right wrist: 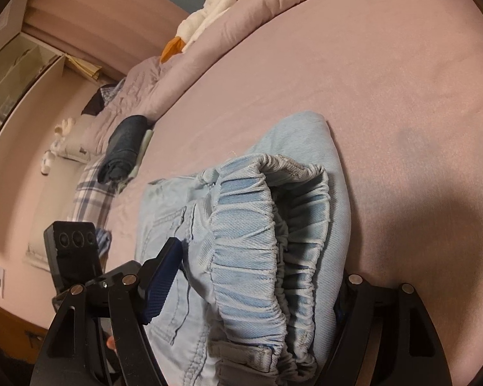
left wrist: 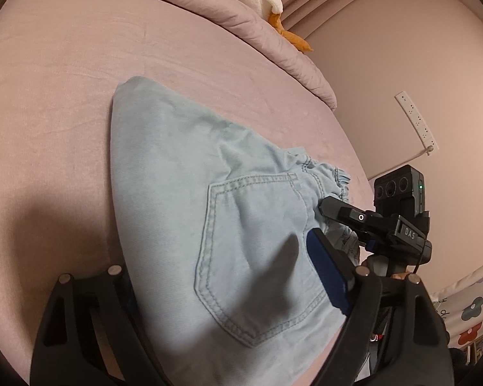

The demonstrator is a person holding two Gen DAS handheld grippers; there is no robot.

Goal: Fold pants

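Light blue denim pants (left wrist: 183, 173) lie folded on the pink bed, back pocket (left wrist: 257, 257) facing up and elastic waistband (right wrist: 260, 244) bunched at the near end. My left gripper (left wrist: 228, 292) straddles the near edge of the pants, its jaws wide apart with the cloth between them. My right gripper (right wrist: 251, 289) also stands wide open around the waistband; its blue-padded finger (right wrist: 161, 286) lies on the cloth. The right gripper shows in the left wrist view (left wrist: 364, 225) at the waistband.
The pink sheet (left wrist: 80, 96) spreads far and left of the pants. A rolled pink duvet (left wrist: 257, 25) with a white and orange plush (left wrist: 273, 3) lies at the far edge. Dark folded clothes (right wrist: 122, 148) and plaid fabric (right wrist: 90, 193) lie at the bed's left side.
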